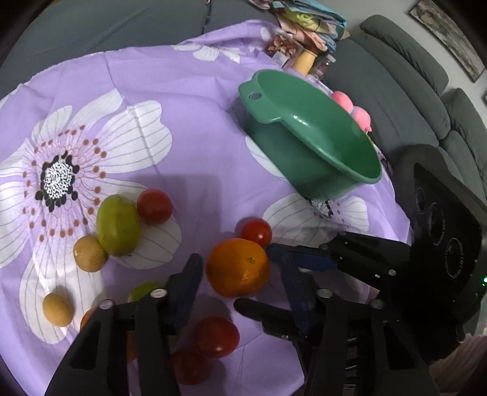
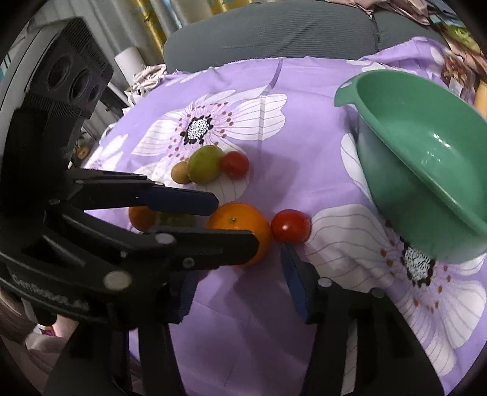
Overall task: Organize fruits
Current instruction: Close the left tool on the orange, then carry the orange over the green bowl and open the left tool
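Observation:
An orange (image 1: 238, 267) lies on the purple flowered cloth (image 1: 188, 128), between the open fingers of my left gripper (image 1: 240, 268); I cannot tell if they touch it. It also shows in the right wrist view (image 2: 240, 227). A red tomato (image 1: 256, 233) sits just behind it. My right gripper (image 2: 243, 274) is open and empty, close beside the left one, with a tomato (image 2: 291, 226) ahead of its right finger. A green fruit (image 1: 118, 224), another tomato (image 1: 154, 206) and two small brown fruits (image 1: 89, 253) lie to the left. An empty green bowl (image 1: 313, 137) stands at the back right.
Two more tomatoes (image 1: 216, 336) and a green fruit (image 1: 143, 291) lie near the front, partly behind my left gripper. Pink balls (image 1: 350, 106) and folded fabrics (image 1: 307, 27) sit behind the bowl. A grey sofa (image 1: 411, 91) borders the cloth on the right.

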A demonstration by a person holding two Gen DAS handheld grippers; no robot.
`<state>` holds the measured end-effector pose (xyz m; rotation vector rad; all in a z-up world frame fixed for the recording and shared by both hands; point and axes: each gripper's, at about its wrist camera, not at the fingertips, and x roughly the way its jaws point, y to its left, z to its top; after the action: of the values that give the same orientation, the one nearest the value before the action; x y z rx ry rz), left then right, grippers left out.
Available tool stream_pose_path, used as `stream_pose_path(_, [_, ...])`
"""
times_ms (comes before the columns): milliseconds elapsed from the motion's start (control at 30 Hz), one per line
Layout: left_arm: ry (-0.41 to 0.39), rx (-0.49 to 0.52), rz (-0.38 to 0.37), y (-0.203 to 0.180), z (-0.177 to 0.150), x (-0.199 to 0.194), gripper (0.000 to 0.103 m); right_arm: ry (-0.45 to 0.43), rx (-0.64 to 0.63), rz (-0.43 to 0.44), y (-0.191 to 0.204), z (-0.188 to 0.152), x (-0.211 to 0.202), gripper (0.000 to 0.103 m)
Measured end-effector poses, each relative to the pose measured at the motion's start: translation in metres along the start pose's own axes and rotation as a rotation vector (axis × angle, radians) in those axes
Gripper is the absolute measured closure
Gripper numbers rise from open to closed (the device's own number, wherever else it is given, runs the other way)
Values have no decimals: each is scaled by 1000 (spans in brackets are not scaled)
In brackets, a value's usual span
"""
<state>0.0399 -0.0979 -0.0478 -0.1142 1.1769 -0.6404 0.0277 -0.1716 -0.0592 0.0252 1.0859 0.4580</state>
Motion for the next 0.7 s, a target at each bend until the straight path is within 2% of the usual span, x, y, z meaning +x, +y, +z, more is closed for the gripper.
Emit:
stream_pose_path(67, [9,-17,-7,3,1,3,56,1,-11,-4,0,2,0,55])
stream_pose_path(133, [9,-22,-10,4,2,3,56,3,-25,-1,1,3,1,61])
stream_pose_path(400, [4,-42,-8,4,1,0,57,-5,-12,22,1,1,-1,62])
stream_pose_path(700, [-58,36,14,-28,22,-22,57,-114,-11,21,0,9,-33,63])
